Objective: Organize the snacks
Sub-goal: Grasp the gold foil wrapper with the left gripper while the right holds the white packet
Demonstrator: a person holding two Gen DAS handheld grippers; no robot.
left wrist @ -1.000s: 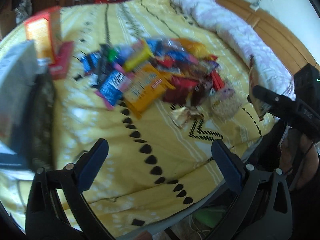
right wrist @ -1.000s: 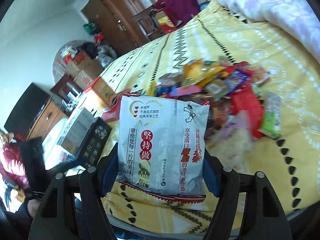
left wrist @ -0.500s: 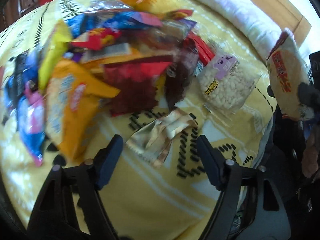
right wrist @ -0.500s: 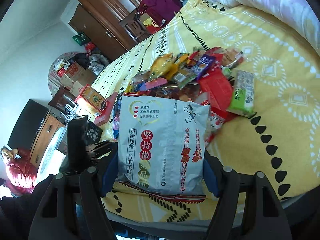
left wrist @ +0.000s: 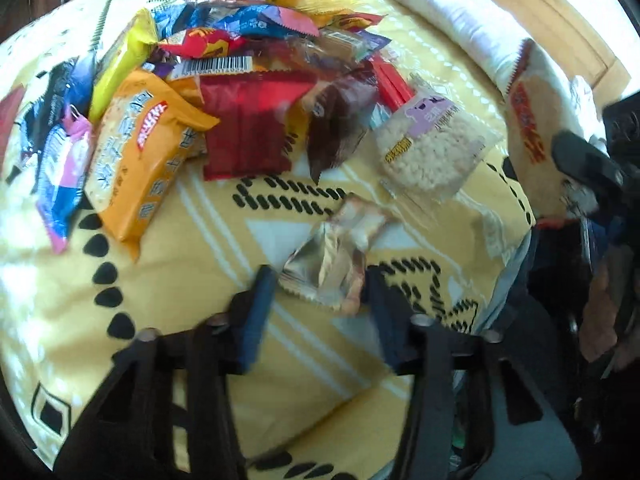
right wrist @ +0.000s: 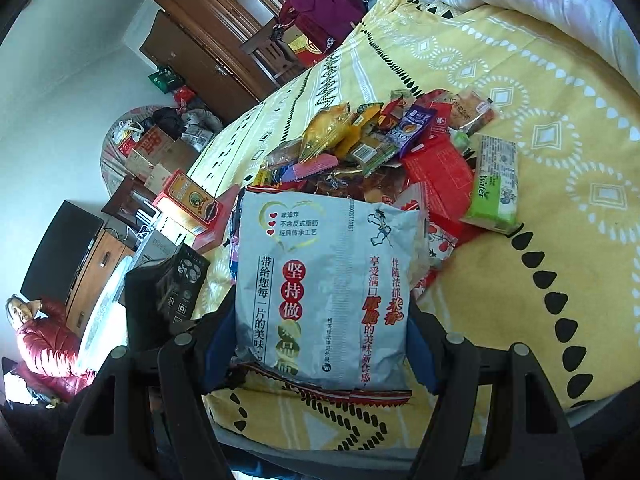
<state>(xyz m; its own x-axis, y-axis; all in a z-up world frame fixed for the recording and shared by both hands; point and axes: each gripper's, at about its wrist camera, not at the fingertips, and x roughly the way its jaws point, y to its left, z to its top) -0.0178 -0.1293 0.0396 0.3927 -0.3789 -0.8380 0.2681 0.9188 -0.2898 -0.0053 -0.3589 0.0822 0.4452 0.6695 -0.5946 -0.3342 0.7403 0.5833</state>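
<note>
Green packet (right wrist: 496, 184) reads "Wafer"; grey bag (right wrist: 324, 280) bears "坚持做".

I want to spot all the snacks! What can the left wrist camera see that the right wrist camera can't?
Only the left wrist view shows the small gold packet lying between the left tool's fingers, which have just been closing around it, and the clear rice puff packet beside the pile.

Only the right wrist view shows the green wafer pack, the orange box and the wooden wardrobe.

Both show the yellow bedspread, the snack pile and the big white snack bag gripped in the right tool.
</note>
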